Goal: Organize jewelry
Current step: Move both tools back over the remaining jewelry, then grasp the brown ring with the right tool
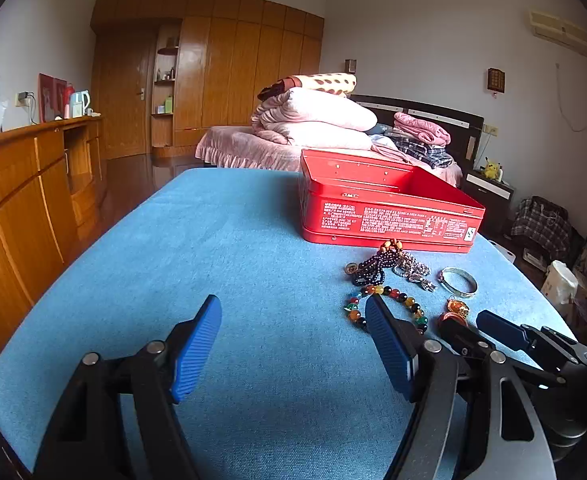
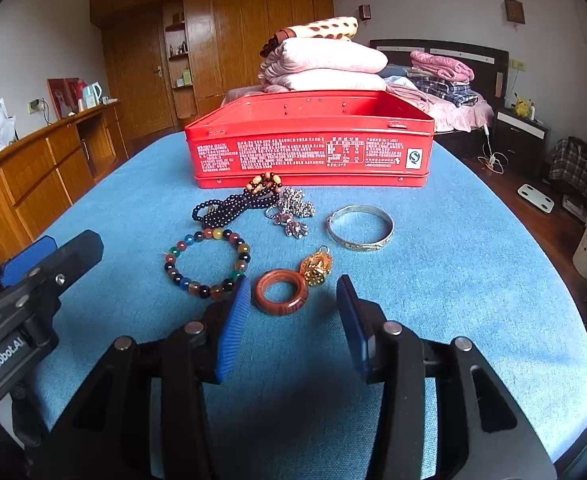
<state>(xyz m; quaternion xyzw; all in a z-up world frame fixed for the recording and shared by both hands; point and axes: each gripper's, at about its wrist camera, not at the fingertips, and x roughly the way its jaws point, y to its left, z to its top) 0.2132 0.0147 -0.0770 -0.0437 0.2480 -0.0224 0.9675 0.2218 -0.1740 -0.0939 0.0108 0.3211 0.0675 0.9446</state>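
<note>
The right gripper (image 2: 293,312) hangs low over the blue cloth (image 2: 433,280) with its jaws partly open and nothing between the pads; the brown ring (image 2: 280,291) lies just ahead of the gap. The likely step is picking that ring up. To do it well, the jaws should come down one on each side of the ring, square to it, and close gently, since a smooth hard hoop could slip or flip. The gold pendant (image 2: 315,267) touches the ring's far edge, so a clean approach from the near side avoids dragging it. The left gripper (image 1: 293,334) stands wide open and empty, its right finger beside the coloured bead bracelet (image 2: 207,262).

Farther on lie a dark bead strand (image 2: 233,207), a sparkly silver brooch (image 2: 293,216) and a silver bangle (image 2: 360,227), all loose and close together. Behind them sits the red tin (image 2: 313,152), open at the top, apparently empty as far as can be seen.
</note>
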